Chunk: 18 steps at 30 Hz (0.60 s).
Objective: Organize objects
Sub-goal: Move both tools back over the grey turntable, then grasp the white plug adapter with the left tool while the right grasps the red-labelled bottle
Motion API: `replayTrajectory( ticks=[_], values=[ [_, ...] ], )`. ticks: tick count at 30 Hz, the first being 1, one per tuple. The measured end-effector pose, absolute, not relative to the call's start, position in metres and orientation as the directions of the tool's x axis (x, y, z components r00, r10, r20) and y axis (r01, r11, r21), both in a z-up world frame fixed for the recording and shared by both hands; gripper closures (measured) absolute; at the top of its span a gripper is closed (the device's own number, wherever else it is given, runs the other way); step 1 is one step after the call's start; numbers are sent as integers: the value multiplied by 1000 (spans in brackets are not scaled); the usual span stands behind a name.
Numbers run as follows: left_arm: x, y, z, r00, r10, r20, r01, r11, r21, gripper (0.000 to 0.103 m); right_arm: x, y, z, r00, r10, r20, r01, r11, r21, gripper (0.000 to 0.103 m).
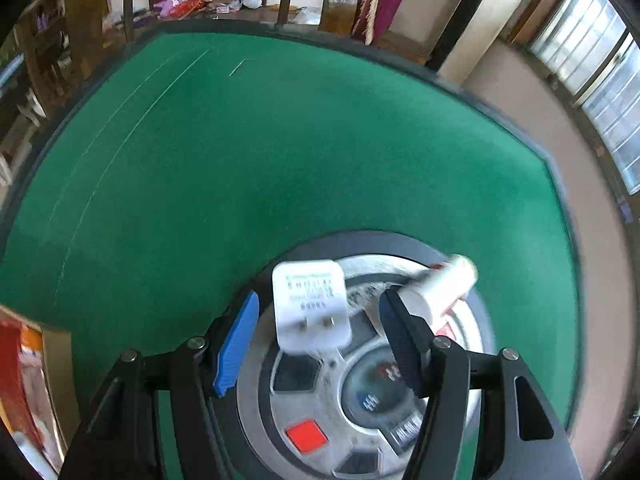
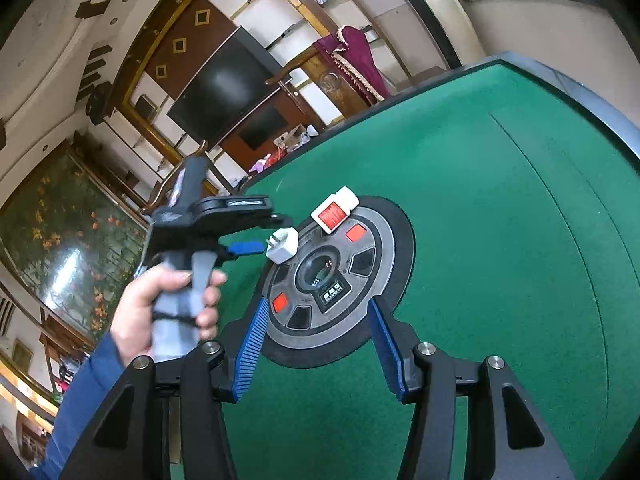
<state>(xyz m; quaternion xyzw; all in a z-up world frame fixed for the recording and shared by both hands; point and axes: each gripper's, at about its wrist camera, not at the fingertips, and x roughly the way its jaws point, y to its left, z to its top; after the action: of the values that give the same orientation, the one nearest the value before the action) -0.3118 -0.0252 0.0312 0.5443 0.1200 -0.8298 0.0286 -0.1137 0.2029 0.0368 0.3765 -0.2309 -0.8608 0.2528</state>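
A: Where is the plug [image 1: 310, 306]?

B: Low in the middle of the left view. It lies on the round dial [image 1: 360, 392] in the green table [image 1: 280, 152], right between the left gripper's [image 1: 318, 340] blue pads [image 1: 236, 344]. The pads stand wide apart. They do not touch it.

A: And the bottle [image 2: 335, 210]?

B: Just beside the plug, a bit to the right, also on the dial. It is white with a red label.

A: How will the plug feel?

B: Small, light and hard, I think. Its sides look smooth, so it could slip. I would pinch the flat sides, not the two metal pins.

A: Is there a box to put things in?

B: I see no box or tray on the table.

A: What about the right gripper [image 2: 318, 340]?

B: It hangs at the bottom of the right view, spread wide, holding nothing.
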Motion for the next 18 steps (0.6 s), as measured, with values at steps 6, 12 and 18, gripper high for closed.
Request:
replayTrajectory(
  ticks=[6,12,18],
  values=[
    [-300,-35,20,-420,29,-907,238,-961,-141,64,-113,202,33,-598,-585,-548,255,-787,562,47],
    [-207,-44,35,-532,63,-845,213,-956,-204,64,-117,206,29,-604,-559,-568,235,-806,544,47],
    [-114,-30,31,-587,95,-804,106,-976,-192,64,-130,195,24,-570,-559,-602,206,-806,554,50]
  ],
)
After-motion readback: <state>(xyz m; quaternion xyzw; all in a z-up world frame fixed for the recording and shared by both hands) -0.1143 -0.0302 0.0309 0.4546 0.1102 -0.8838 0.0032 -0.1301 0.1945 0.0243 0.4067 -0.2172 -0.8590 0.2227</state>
